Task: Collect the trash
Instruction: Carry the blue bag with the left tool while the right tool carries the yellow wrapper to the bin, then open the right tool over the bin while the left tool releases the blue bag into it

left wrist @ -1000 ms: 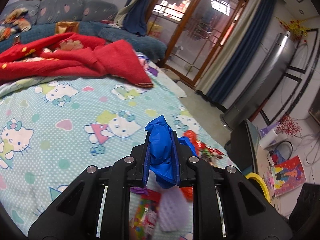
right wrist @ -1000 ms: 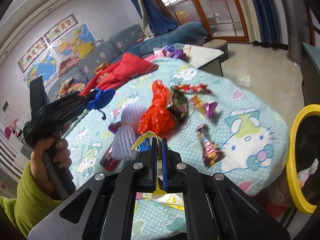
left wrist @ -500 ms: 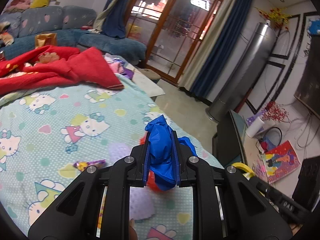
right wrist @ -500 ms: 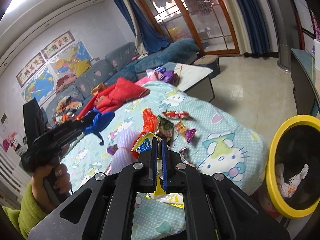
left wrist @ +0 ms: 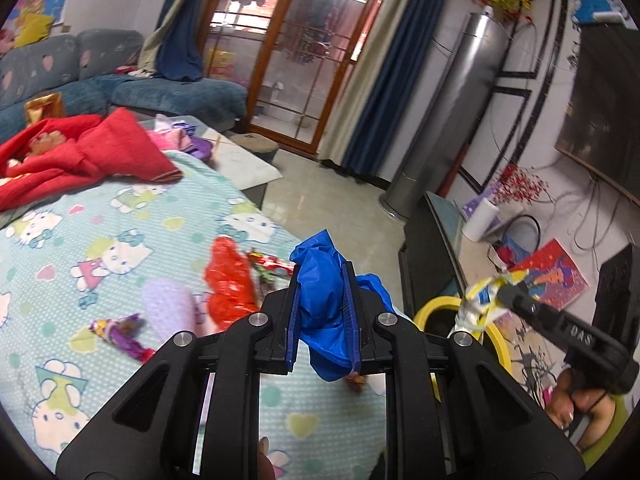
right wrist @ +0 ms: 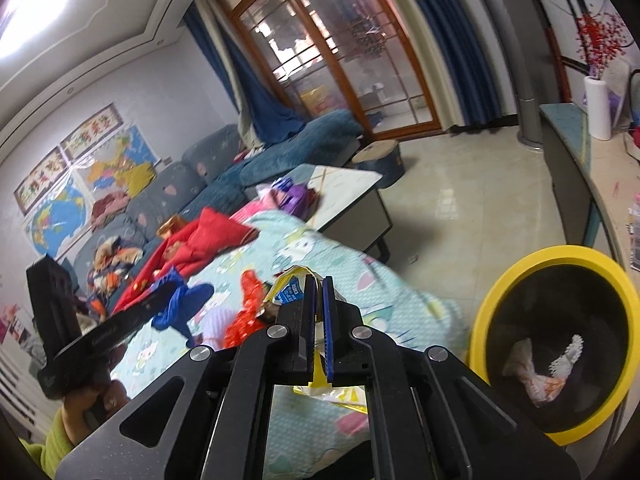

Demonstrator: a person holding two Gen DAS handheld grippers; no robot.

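My left gripper is shut on a crumpled blue plastic bag and holds it above the bed's near corner. It also shows in the right wrist view. My right gripper is shut on a yellow and blue wrapper, held in the air left of the yellow-rimmed black trash bin. The wrapper also shows in the left wrist view, over the bin's rim. On the bed lie a red plastic bag, a pale purple foam net and a purple candy wrapper.
The bed has a Hello Kitty sheet with a red blanket at its far end. A low white table stands beyond the bed. A dark TV cabinet stands behind the bin. The bin holds some white trash.
Both grippers have swung to the right, away from the bed's middle and toward the bin, each with its trash still held. The bin has grown larger in the right wrist view.
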